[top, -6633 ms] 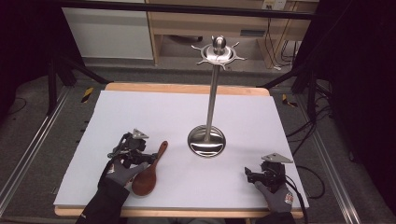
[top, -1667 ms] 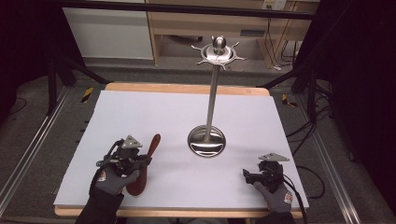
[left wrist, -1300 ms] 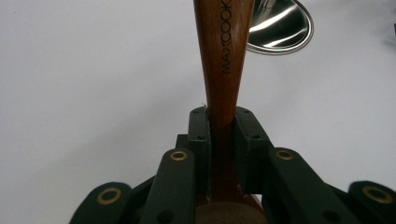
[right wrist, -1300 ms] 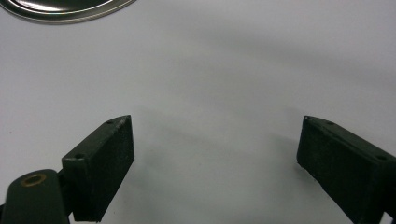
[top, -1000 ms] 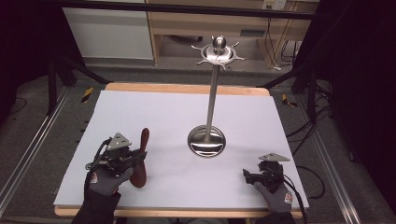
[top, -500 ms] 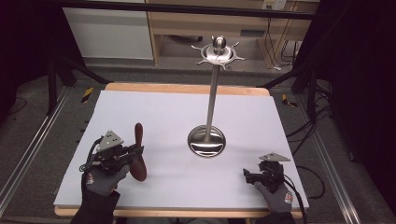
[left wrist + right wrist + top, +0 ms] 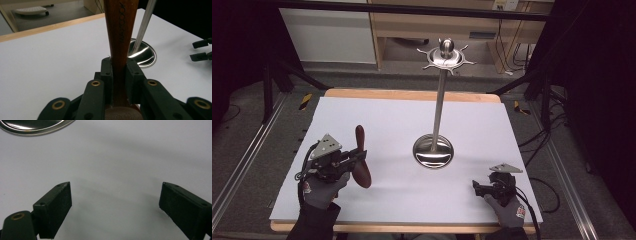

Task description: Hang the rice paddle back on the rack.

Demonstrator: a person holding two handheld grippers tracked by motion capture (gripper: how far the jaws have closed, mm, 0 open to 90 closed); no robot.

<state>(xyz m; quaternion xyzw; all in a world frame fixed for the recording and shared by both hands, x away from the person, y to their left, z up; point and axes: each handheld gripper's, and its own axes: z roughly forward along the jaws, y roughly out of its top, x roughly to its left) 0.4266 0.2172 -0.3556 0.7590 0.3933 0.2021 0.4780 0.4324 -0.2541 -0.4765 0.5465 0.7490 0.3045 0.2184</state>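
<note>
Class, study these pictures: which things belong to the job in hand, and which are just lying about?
Likely in the job:
wooden spoon, clamped in the left gripper
metal stand with hooks at the top
right gripper, open, empty, low over the table

Just lying about:
cables on the floor
yellow-and-black piece beside the table
wooden cabinet behind

Claw [image 7: 115,207] agape over white tabletop [image 7: 130,160]; steel base [image 7: 32,126] beyond.

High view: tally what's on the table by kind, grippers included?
Wooden spoon: 1, clamped in the left gripper
Steel utensil stand: 1
Grippers: 2, the right gripper open over the white table cover
Total: 4
</note>
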